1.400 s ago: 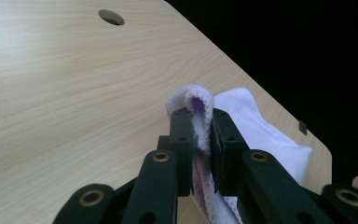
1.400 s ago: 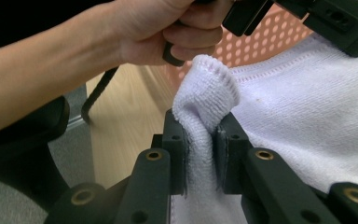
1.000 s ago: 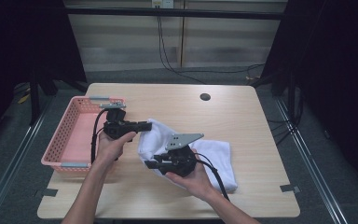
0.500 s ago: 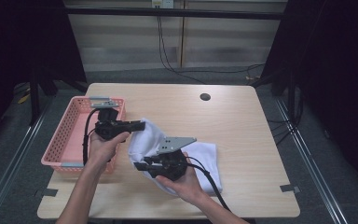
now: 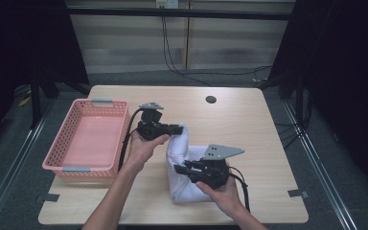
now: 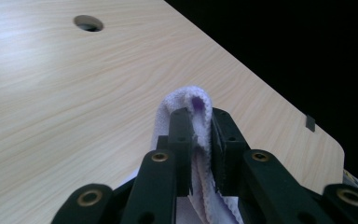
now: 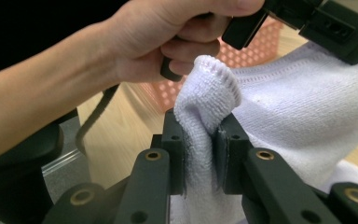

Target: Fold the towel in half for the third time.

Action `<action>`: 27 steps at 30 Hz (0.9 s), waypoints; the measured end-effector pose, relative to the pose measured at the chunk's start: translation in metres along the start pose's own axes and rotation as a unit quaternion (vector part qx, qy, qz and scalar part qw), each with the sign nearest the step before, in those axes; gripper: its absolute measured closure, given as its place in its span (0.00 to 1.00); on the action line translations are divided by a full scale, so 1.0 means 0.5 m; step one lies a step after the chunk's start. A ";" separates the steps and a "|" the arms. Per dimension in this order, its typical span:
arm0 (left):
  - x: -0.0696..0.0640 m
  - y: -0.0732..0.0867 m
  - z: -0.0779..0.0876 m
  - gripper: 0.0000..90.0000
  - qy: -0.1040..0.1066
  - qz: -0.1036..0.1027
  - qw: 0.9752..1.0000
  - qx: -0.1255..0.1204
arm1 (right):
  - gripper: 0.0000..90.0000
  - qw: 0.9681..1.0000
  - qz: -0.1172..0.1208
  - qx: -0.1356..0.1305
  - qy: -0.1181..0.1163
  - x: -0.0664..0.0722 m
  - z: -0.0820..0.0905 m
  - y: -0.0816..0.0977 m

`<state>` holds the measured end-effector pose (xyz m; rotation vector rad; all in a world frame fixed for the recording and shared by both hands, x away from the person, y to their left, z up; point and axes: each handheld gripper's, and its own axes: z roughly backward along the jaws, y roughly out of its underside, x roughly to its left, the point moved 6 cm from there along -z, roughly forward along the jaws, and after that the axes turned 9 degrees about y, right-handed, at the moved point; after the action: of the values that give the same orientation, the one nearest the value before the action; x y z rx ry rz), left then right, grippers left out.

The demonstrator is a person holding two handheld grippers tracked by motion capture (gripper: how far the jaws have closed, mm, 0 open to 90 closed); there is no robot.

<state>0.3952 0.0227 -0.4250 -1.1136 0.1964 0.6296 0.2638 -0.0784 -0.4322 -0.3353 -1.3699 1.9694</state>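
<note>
- I noted a white towel (image 5: 184,163) bunched on the wooden table (image 5: 249,120), near the middle and a little toward the person's side, partly lifted off the surface at two corners.
- The left gripper (image 5: 176,128) was clamped narrow on the towel's upper corner; in the left gripper view (image 6: 196,122) a fold of white terry (image 6: 193,100) poked up between the pads, pressed from both sides.
- The left hand (image 5: 146,143) gripped the tool's body, its cable looping down beside the forearm.
- The right gripper (image 5: 178,168) was likewise closed on the cloth at the nearer left edge; the right gripper view (image 7: 200,140) showed a thick hemmed fold (image 7: 207,88) squeezed between its two black pads.
- The right hand (image 5: 220,189) held that tool low over the towel, the grey three-cornered plate (image 5: 222,152) on top.
- Between the two grips the cloth ran as a raised ridge; the rest lay flat beneath the right gripper.
- A pink plastic basket (image 5: 57,158) stood at the table's left edge, just beside the left hand and apart from the towel.
- A round cable hole (image 5: 211,99) sat in the tabletop toward the far side, well apart from the work.
</note>
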 end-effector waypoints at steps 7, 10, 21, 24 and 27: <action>-0.012 0.000 -0.060 0.89 0.021 0.000 1.000 0.014 | 0.83 1.000 -0.010 0.002 0.023 -0.034 0.051 0.036; -0.010 0.013 -0.095 0.88 0.018 -0.005 1.000 0.025 | 0.83 0.999 -0.015 0.015 0.033 -0.055 0.066 0.066; -0.012 0.061 -0.213 0.83 0.018 0.001 0.997 0.069 | 0.80 0.993 -0.035 0.093 0.071 -0.127 0.112 0.190; -0.019 0.059 -0.229 0.73 0.031 -0.001 0.998 0.061 | 0.70 0.990 -0.043 0.107 0.085 -0.143 0.125 0.204; -0.032 0.048 -0.230 0.59 0.041 0.000 0.998 0.043 | 0.53 0.988 -0.059 0.109 0.097 -0.156 0.146 0.204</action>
<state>0.3870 -0.0777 -0.4877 -1.0561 0.2922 0.5716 0.2377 -0.2025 -0.5078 -0.3249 -1.0191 1.9108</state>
